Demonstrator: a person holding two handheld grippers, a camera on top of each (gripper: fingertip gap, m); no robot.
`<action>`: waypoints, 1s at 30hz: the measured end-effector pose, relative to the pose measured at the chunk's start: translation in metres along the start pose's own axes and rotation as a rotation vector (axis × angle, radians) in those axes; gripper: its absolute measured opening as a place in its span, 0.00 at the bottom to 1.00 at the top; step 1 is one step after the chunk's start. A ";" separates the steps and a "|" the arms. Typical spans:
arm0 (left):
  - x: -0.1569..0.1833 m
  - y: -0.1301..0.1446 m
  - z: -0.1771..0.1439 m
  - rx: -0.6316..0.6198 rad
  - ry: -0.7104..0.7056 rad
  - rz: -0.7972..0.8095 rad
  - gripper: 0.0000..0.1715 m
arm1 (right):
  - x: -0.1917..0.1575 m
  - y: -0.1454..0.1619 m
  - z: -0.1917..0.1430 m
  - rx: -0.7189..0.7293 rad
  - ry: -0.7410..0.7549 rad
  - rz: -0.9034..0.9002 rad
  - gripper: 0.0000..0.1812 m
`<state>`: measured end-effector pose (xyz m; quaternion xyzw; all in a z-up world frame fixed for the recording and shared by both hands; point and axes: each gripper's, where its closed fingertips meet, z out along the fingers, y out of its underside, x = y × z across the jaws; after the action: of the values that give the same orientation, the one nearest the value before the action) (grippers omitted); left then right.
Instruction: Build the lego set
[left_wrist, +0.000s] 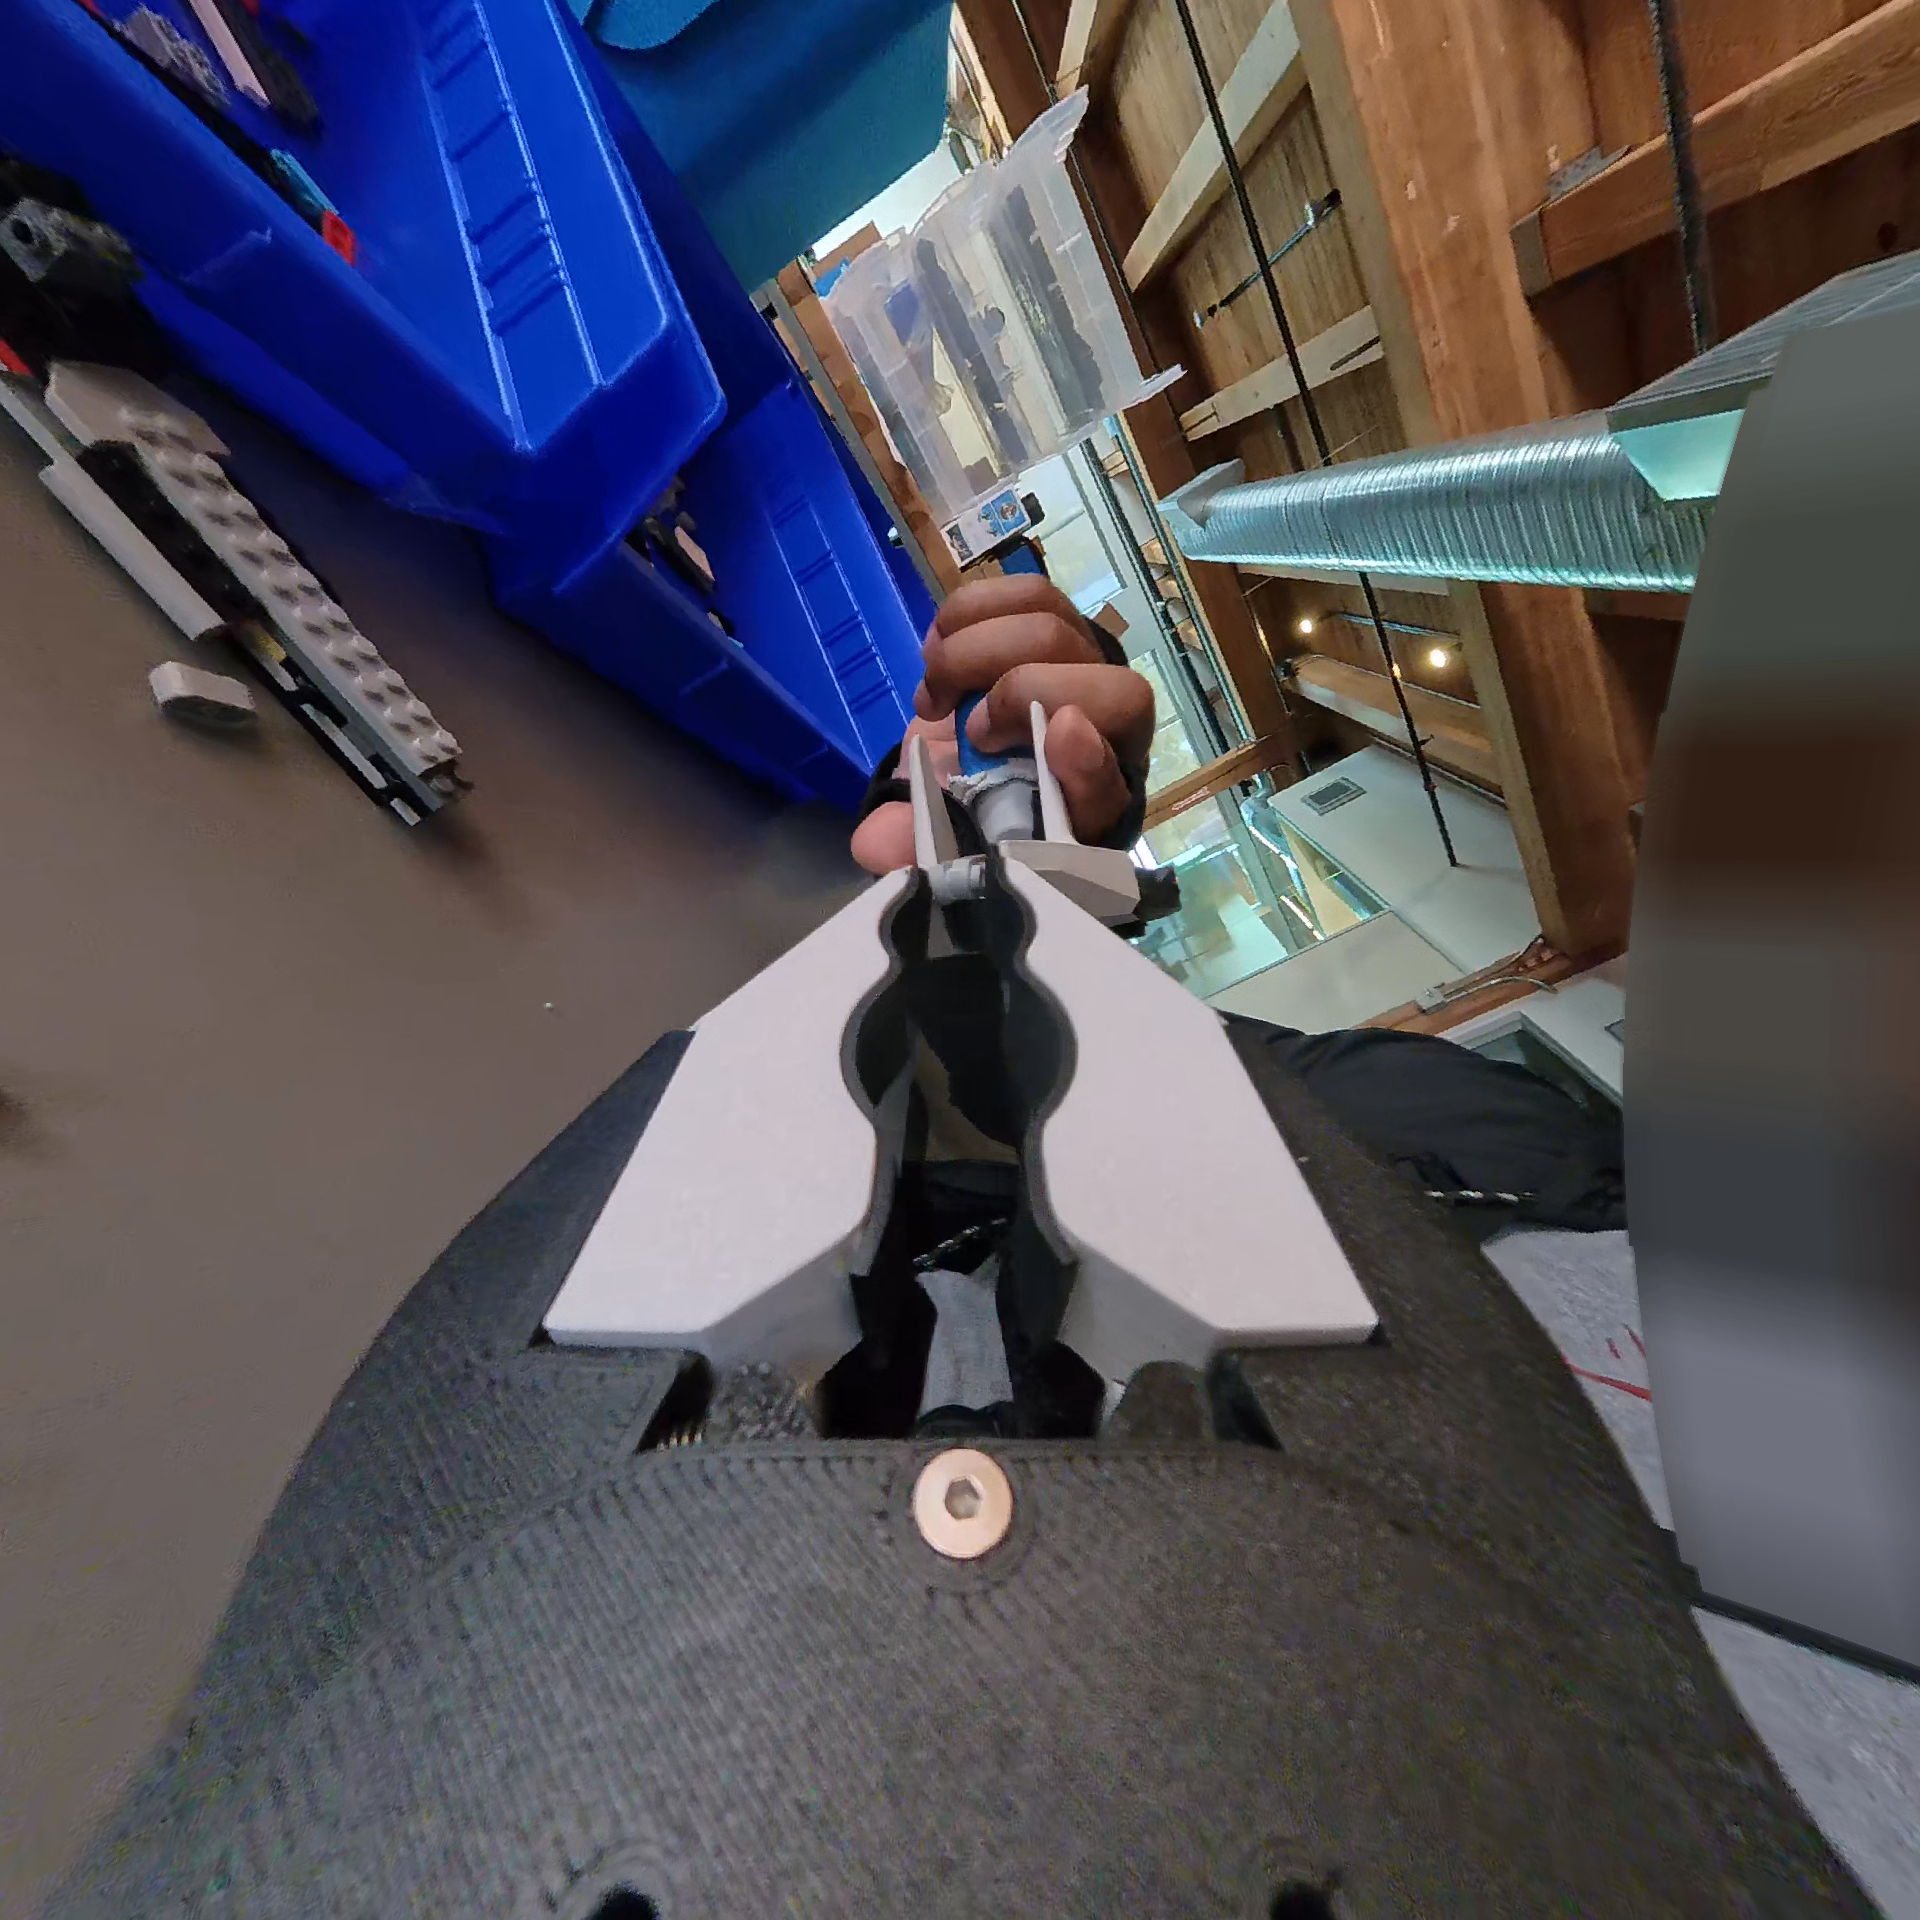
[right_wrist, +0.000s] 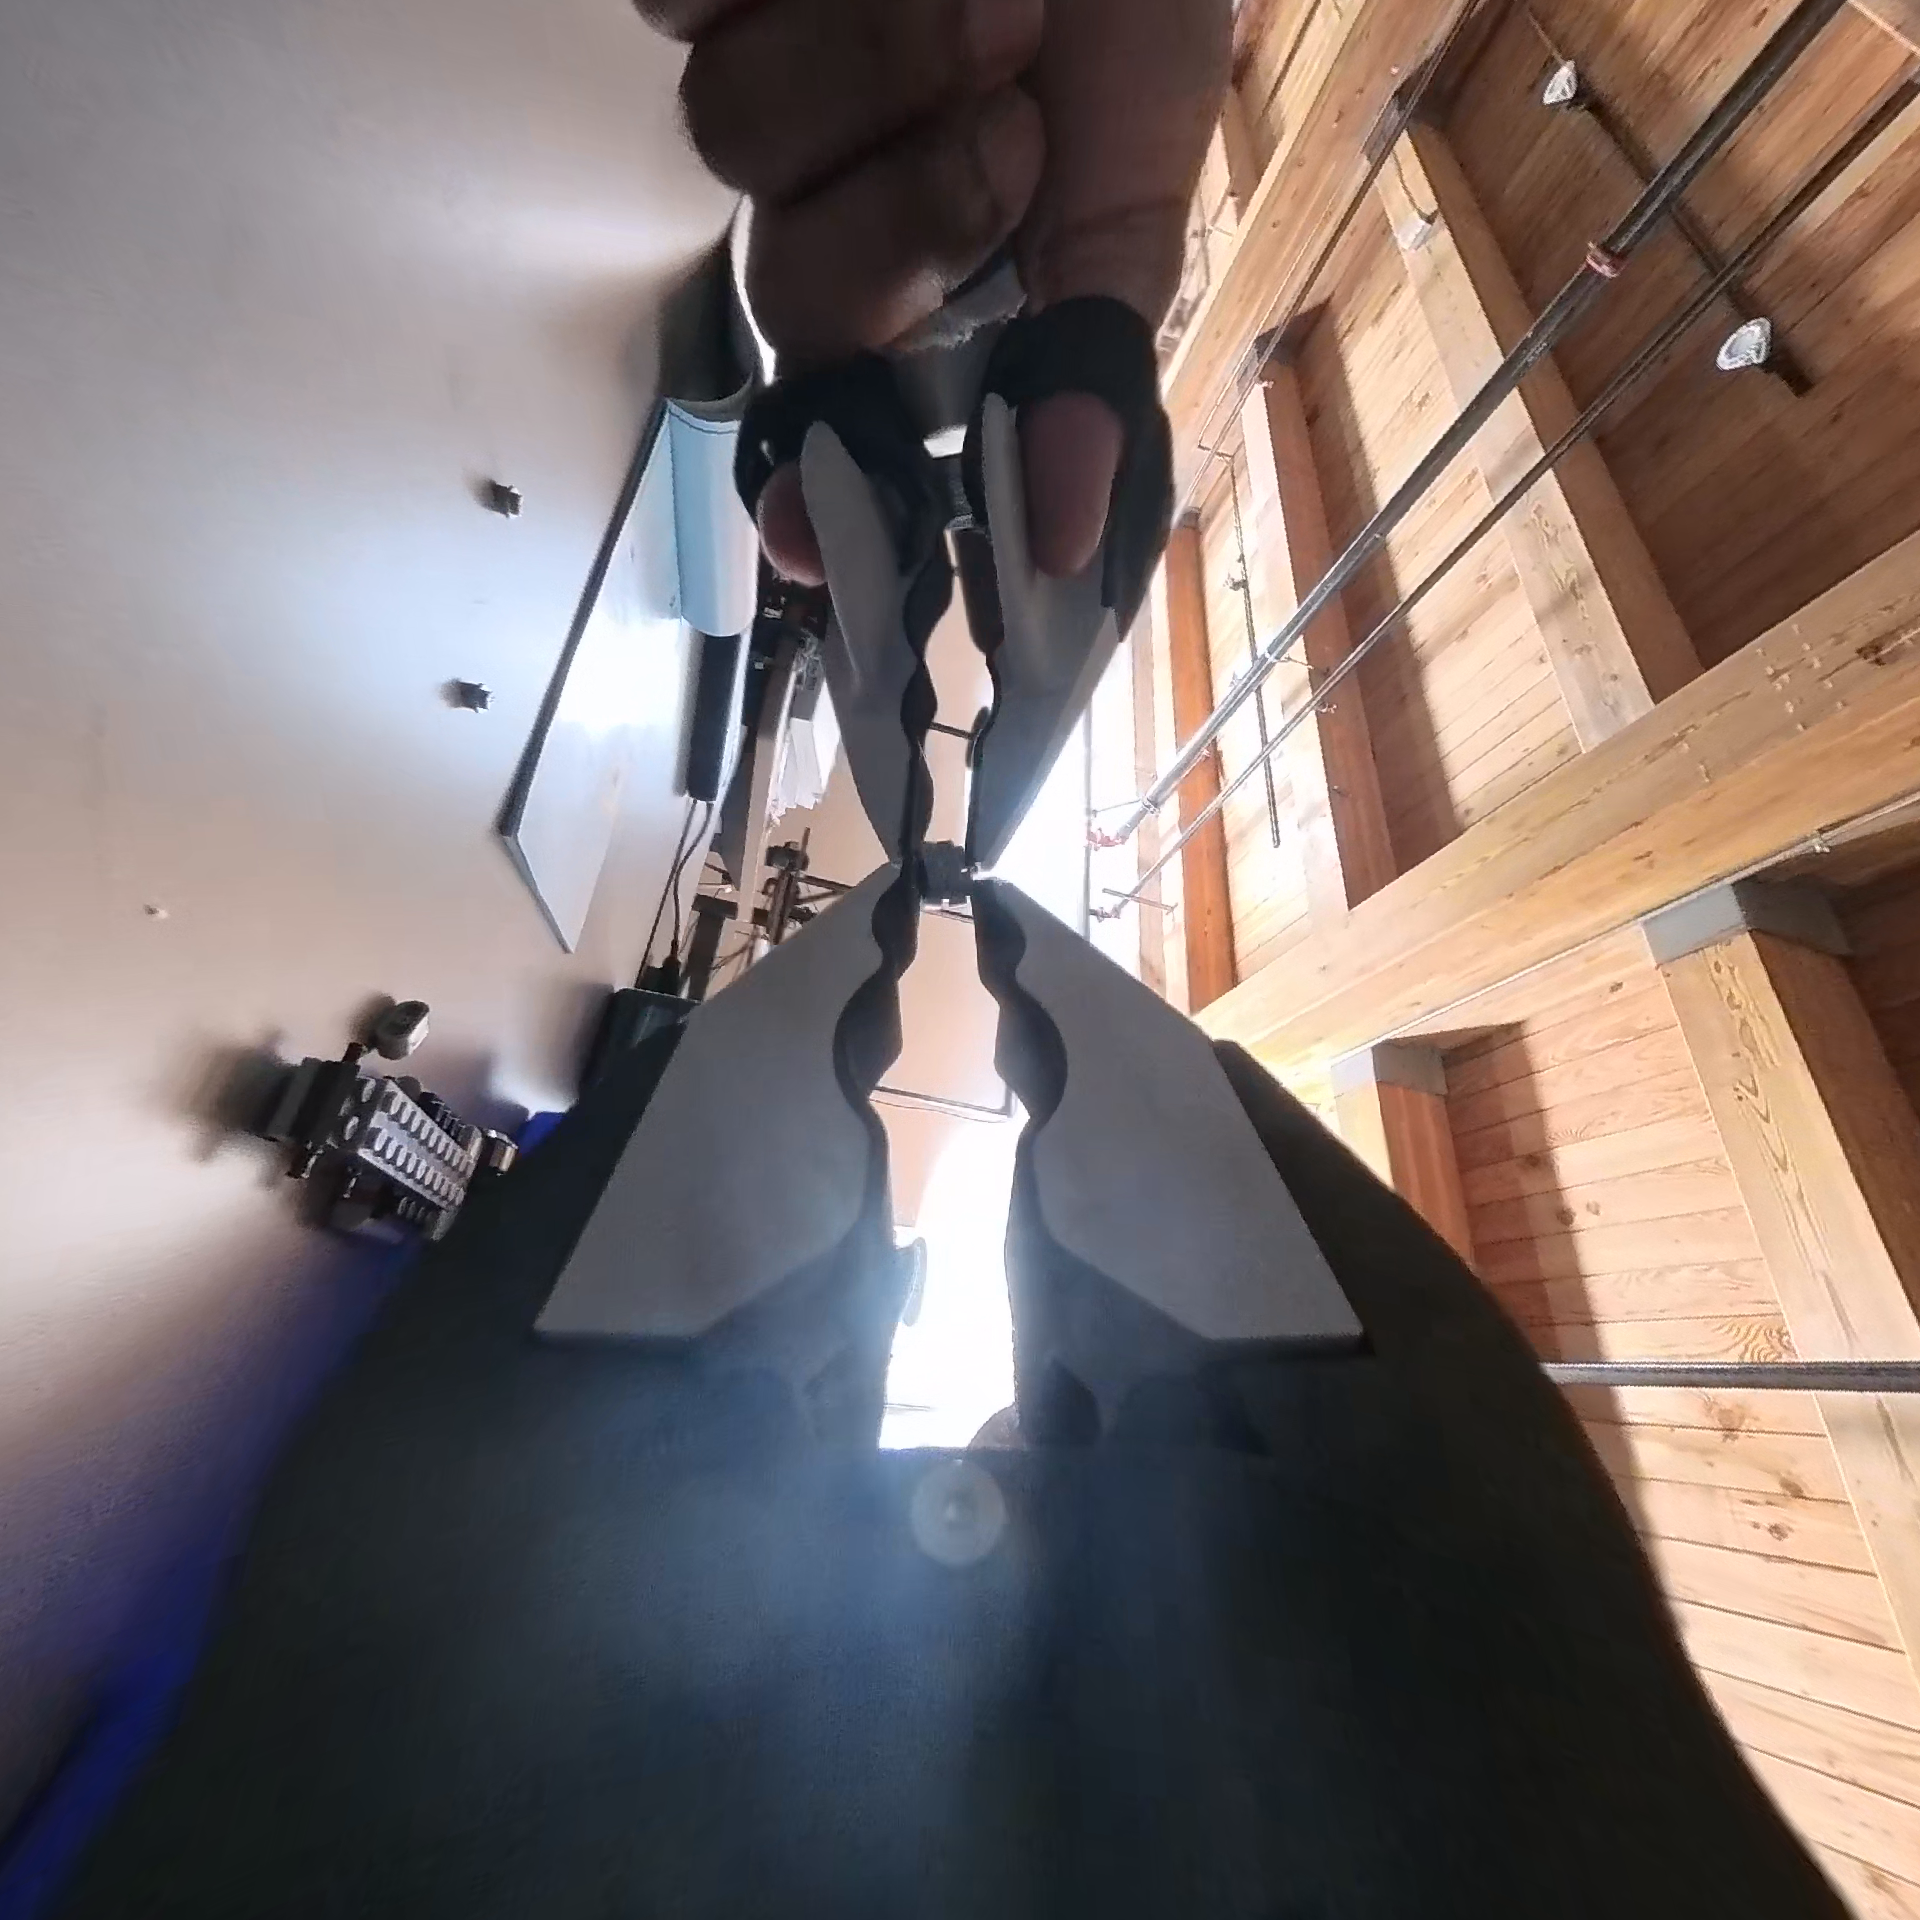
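Bins (left_wrist: 540, 260) of blue plastic are sitting on the dark worktop (left_wrist: 312, 1039) in the left wrist view, holding loose dark pieces; beside them the long studded lego build (left_wrist: 270, 582) is lying. The left gripper (left_wrist: 961, 878) is clenching a small grey piece (left_wrist: 961, 881). In the right wrist view, the right gripper (right_wrist: 940, 883) is pinching it too, tip to tip.
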<state>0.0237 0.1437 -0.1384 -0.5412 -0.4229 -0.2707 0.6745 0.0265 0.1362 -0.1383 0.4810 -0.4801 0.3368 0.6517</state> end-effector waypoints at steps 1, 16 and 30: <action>0.000 0.000 0.000 0.000 0.009 -0.017 0.06 | 0.000 0.000 0.000 0.002 -0.001 0.005 0.07; 0.000 -0.004 -0.006 0.057 0.086 -0.069 0.06 | 0.006 0.003 -0.001 -0.004 0.011 0.109 0.09; 0.022 -0.002 -0.019 0.124 0.027 0.755 0.06 | 0.012 0.000 -0.010 0.124 -0.240 1.771 0.12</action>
<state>0.0380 0.1272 -0.1196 -0.6135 -0.2006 0.0156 0.7636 0.0336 0.1450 -0.1276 0.0006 -0.7211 0.6892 0.0713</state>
